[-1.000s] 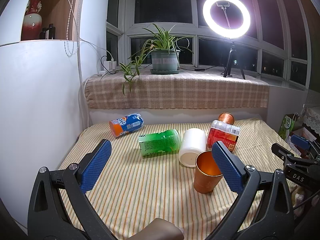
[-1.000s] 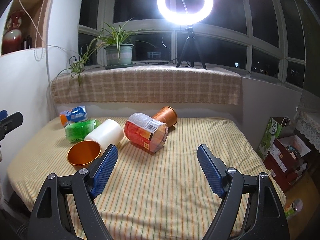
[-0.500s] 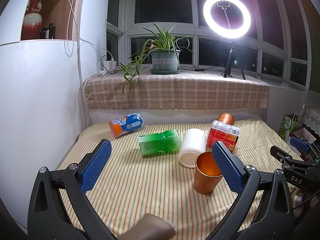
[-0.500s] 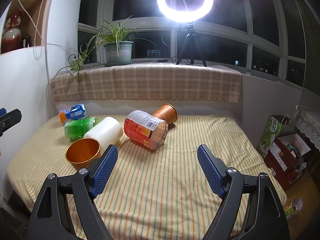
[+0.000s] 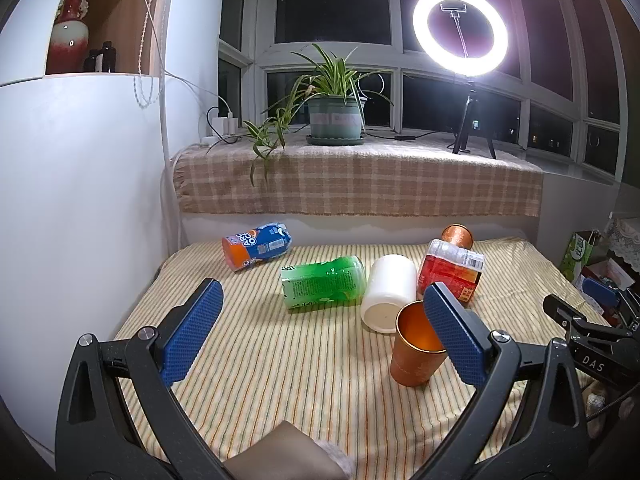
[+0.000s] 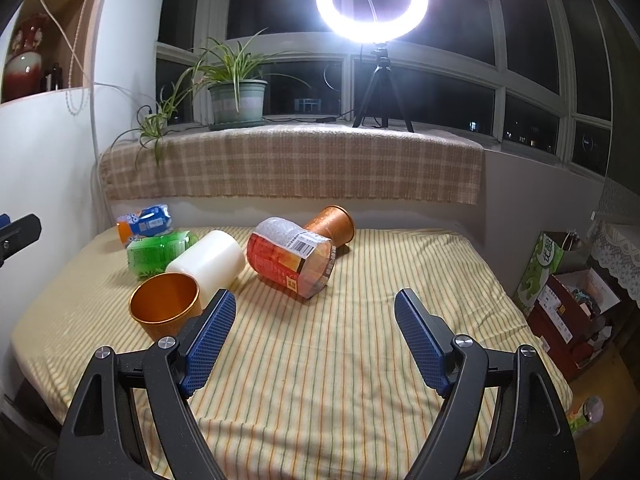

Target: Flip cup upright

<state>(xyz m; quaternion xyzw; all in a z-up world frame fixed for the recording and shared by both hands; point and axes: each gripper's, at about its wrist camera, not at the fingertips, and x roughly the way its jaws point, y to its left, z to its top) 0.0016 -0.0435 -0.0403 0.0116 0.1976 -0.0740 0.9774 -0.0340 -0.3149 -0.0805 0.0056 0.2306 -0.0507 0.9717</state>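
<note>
A copper cup [image 5: 414, 354] stands upright on the striped cloth, mouth up; it also shows in the right wrist view [image 6: 166, 304]. A second copper cup [image 6: 330, 226] lies on its side at the back, seen small in the left wrist view [image 5: 457, 236]. A white cup [image 5: 388, 298] lies on its side beside the upright one, and shows in the right wrist view [image 6: 208, 262]. My left gripper [image 5: 322, 300] is open and empty above the cloth. My right gripper [image 6: 314, 310] is open and empty, right of the upright cup.
A green bottle [image 5: 322, 288], a blue and orange bottle [image 5: 256, 246] and a red-labelled jar [image 6: 292, 258] lie on the cloth. A ledge with a plant pot [image 5: 336, 124] and ring light [image 5: 460, 32] runs behind. Boxes [image 6: 568, 300] sit on the floor at right.
The right wrist view has shifted slightly, so the cups sit a little lower in it. The left gripper and all objects stay put.
</note>
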